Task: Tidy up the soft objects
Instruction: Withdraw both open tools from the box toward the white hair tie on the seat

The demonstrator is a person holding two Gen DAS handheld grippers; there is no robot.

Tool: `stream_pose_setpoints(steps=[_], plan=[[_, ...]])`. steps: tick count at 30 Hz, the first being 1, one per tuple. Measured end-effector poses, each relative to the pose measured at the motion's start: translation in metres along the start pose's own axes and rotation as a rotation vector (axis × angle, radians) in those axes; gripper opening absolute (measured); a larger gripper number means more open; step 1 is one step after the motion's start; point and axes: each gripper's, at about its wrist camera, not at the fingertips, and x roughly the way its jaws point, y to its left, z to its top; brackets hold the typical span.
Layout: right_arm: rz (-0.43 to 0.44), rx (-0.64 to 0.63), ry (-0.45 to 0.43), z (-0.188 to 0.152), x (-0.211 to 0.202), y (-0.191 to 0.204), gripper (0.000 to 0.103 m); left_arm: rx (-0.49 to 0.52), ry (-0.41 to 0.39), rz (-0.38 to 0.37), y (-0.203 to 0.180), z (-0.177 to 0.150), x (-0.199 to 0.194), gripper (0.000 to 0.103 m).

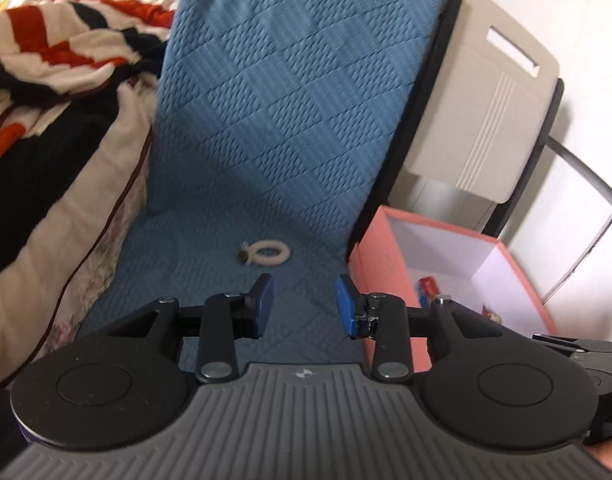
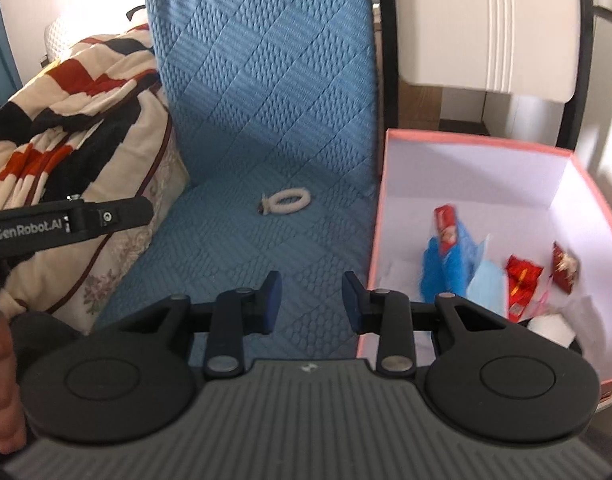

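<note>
A small white fuzzy ring (image 1: 266, 255) lies on the blue quilted seat cover (image 1: 274, 120); it also shows in the right wrist view (image 2: 286, 202). My left gripper (image 1: 304, 307) is open and empty, just short of the ring. My right gripper (image 2: 311, 304) is open and empty, farther back from the ring. A pink box (image 2: 577, 184) stands to the right of the seat, holding a blue soft item (image 2: 445, 268), red packets (image 2: 521, 274) and pale cloth. The box also shows in the left wrist view (image 1: 385, 280).
A striped red, black and cream blanket (image 1: 46, 80) is piled on a floral cushion (image 2: 118, 256) left of the seat. A beige cabinet (image 1: 489, 92) and black metal frame (image 1: 585, 176) stand behind the box. The left gripper's body (image 2: 66, 222) crosses the right view's left edge.
</note>
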Motion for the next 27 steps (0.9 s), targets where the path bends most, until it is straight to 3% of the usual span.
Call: stream_pose_setpoints(steps=[20,27], plan=[[-0.011,0.04,0.029,-0.032,0.019,0.007,0.036,0.086,0.014,-0.006,0.025,-0.028,0.01,0.04],[-0.015,0.027,0.021,-0.024,0.025,0.013,0.036,0.185,0.019,0.009,0.027,-0.03,0.029,0.04]])
